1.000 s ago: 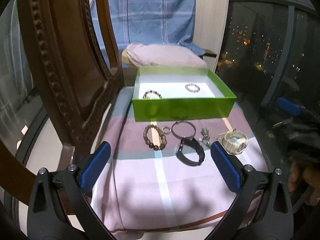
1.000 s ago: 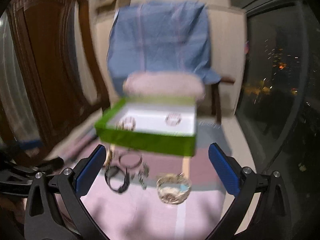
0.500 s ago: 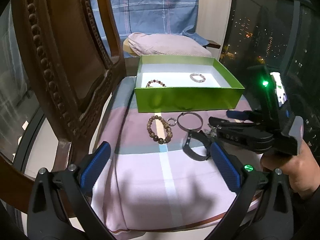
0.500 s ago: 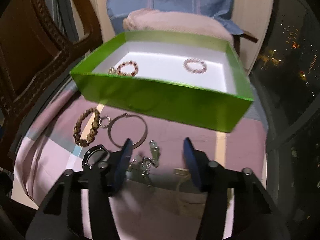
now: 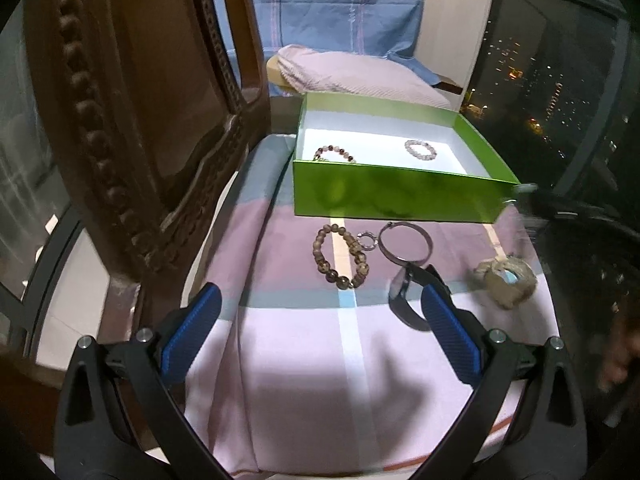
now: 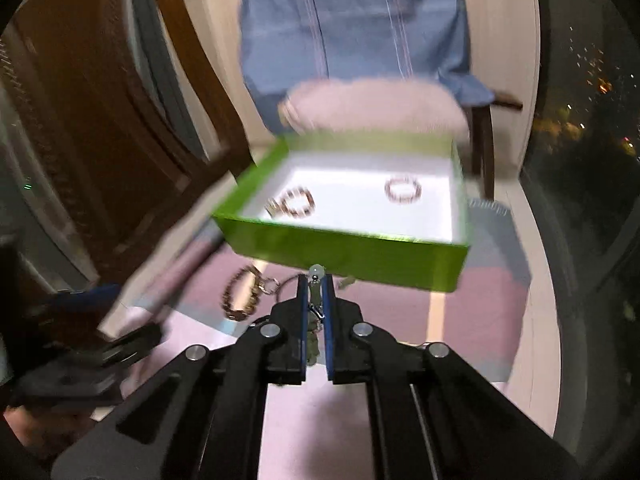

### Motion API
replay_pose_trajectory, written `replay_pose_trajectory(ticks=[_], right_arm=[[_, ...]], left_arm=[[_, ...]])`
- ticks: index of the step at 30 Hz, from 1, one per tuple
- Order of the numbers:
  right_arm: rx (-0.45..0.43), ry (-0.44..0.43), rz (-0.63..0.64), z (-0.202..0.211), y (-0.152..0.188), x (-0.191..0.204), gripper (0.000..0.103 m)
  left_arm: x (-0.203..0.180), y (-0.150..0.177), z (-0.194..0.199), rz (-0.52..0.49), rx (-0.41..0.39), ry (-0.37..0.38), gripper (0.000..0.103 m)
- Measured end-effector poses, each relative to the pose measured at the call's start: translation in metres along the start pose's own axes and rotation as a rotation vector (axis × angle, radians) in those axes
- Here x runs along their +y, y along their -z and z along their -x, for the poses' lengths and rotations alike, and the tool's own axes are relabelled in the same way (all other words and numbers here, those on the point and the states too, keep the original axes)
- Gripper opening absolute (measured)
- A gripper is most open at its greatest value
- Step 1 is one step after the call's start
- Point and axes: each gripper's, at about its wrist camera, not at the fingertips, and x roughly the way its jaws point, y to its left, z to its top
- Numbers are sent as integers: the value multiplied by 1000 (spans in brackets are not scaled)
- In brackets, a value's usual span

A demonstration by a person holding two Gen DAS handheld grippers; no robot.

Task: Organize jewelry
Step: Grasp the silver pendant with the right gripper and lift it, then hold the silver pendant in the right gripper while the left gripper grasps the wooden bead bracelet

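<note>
A green box with a white floor stands on a checked cloth and holds two bead bracelets. In front of it lie a brown bead bracelet, a small ring, a thin bangle, a black band and a pale watch. My left gripper is open and empty above the cloth. My right gripper is shut on a small silver chain piece and holds it lifted before the box's front wall.
A carved wooden chair back rises close on the left. A pink cushion and blue checked cloth lie behind the box. A dark window is on the right. The cloth's front edge drops off near me.
My right gripper has closed on the small chain piece and lifted it off the cloth, moving back out of the left wrist view. My left gripper stays open and has barely moved.
</note>
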Motion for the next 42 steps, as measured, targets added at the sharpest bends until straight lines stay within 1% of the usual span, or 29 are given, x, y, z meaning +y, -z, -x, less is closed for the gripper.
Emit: replay_pose_trajectory(ticks=[2, 3, 4, 5, 6, 7, 9, 11, 13, 14, 15, 16, 17, 18, 20, 21, 22, 23, 27, 29, 31, 32, 35, 37, 39, 42], right_arm=[[-19, -9, -18, 16, 5, -7, 7], [-17, -17, -38, 20, 8, -12, 7], [-12, -21, -53, 21, 10, -17, 7], [-4, -22, -58, 20, 12, -19, 7], [5, -17, -58, 18, 12, -21, 7], [9, -14, -58, 18, 14, -23, 7], [14, -12, -59, 19, 16, -27, 7], [17, -12, -60, 23, 18, -30, 7], [15, -13, -56, 28, 21, -33, 7], [14, -12, -55, 30, 22, -35, 7], [15, -11, -55, 30, 22, -36, 7], [15, -10, -57, 32, 23, -38, 7], [14, -8, -59, 33, 23, -39, 7], [13, -6, -61, 34, 23, -41, 7], [9, -3, -66, 36, 23, -44, 7], [7, -2, -69, 38, 24, -46, 7], [5, 0, -69, 39, 24, -46, 7], [4, 1, -70, 40, 24, -47, 7], [2, 2, -71, 43, 26, -49, 7], [-4, 2, -73, 43, 26, -50, 7], [-12, -1, -75, 45, 26, -51, 7], [-21, -2, -78, 47, 25, -51, 7], [-50, -11, -85, 55, 24, -50, 7], [-74, -21, -90, 63, 23, -48, 7], [-100, -35, -90, 72, 22, -44, 7], [-137, -45, -89, 83, 22, -39, 7]], left_arm=[[-1, -6, -15, 13, 19, -8, 93], [-2, -8, -23, 13, 31, -11, 87], [-2, -10, -32, 15, 46, -13, 79], [-2, -12, -40, 20, 66, -14, 75], [-1, -13, -51, 34, 92, -10, 68], [0, -14, -58, 47, 107, -7, 65], [-2, -15, -68, 61, 120, -13, 62], [-7, -16, -73, 60, 123, -19, 62], [-12, -15, -81, 58, 141, -38, 61], [-12, -14, -87, 69, 162, -48, 59], [-11, -12, -92, 81, 178, -48, 54], [-10, -10, -99, 102, 203, -40, 54], [-8, -9, -101, 118, 196, -34, 54], [-7, -9, -102, 132, 193, -45, 53], [-7, -9, -104, 132, 200, -91, 37], [-6, -9, -104, 136, 196, -109, 27], [-6, -9, -104, 137, 196, -115, 17], [-6, -9, -104, 127, 201, -114, 11], [-7, -8, -102, 104, 196, -93, 11], [-8, -9, -94, 93, 174, -80, 10], [-11, -14, -74, 69, 123, -77, 11], [-12, -17, -64, 60, 98, -60, 11], [-19, -32, -18, 6, -30, -45, 11], [-22, -35, 6, -32, -91, -44, 11], [-26, -34, 31, -65, -138, -33, 11], [-30, -29, 54, -84, -162, 5, 11]])
